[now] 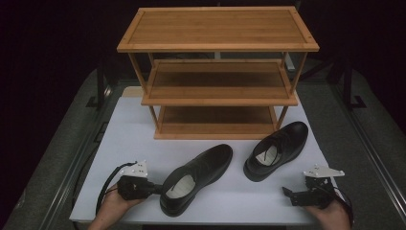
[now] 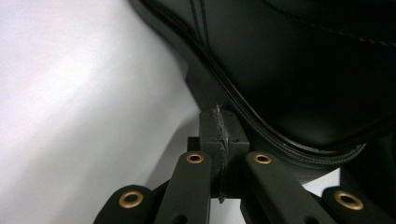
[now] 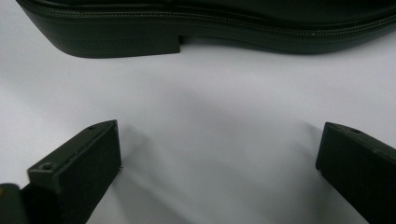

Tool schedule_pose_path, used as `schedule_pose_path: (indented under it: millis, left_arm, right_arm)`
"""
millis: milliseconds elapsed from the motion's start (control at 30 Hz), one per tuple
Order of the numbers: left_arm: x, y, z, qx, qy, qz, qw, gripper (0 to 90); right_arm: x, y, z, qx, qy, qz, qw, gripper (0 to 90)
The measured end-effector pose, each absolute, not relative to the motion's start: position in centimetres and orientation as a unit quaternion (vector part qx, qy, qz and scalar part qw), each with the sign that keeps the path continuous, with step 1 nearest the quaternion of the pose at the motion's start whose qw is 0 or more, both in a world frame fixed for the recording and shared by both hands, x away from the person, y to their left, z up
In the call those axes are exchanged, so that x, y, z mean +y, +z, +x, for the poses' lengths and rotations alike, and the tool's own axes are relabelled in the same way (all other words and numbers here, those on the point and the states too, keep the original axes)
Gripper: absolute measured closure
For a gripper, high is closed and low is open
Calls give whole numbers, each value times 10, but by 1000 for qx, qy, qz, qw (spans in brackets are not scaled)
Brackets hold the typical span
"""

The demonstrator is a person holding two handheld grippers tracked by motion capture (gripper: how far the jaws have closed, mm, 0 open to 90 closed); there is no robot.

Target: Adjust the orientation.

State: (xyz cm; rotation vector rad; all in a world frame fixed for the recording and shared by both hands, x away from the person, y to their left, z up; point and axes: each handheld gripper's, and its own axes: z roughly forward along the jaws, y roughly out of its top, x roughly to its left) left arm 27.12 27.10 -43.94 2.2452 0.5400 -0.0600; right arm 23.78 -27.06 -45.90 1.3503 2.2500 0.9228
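**Here: two black shoes on the white table, left gripper closed at a heel**

Here, starting at the left of the high view, the left gripper [image 1: 155,188] lies low on the white table [image 1: 129,139], its cable looping off toward the table's near edge and the hand behind it cut off by the bottom of the frame. Its jaws are pressed together with nothing between them, and their tips sit right at the heel of the near shoe [image 1: 196,178]; whether they touch the leather cannot be made out there. In the left gripper view the closed jaw tips meet in a single seam just beside the shoe's welt and stitched side, which is too dark to read beyond its stitching.

The near shoe lies angled, toe toward the rack, its pale insole showing. To its right stands the second shoe [image 1: 277,150], laced, its toe close to the foot of the bamboo rack [image 1: 218,28]; the rack's lower shelves are partly hidden under the top one.

At the far right the right gripper [image 1: 286,194] rests on the table, well apart from both shoes, its jaws spread wide over bare table. In the right gripper view a black sole and heel [image 3: 121,39] cross the top, cut off above.
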Motion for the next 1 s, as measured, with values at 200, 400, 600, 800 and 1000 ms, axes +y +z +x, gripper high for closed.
schedule_pose_path:
  millis: [200,400,600,800,1000]
  left_arm:
    - [262,-439,268,198,-34,893,403,900]
    - [251,-439,265,180,-43,897,401,900]
    - [241,-438,263,168,-43,899,402,900]
    - [231,-438,263,156,-46,901,402,900]
    - [220,-439,262,143,-55,902,403,900]
  right_arm:
    - [-271,-459,238,796,326,478,179,0]
    - [-271,-459,238,796,326,478,179,0]
    - [-271,-459,238,796,326,478,179,0]
    - [-271,-459,238,796,326,478,179,0]
    - [-271,-459,238,796,326,478,179,0]
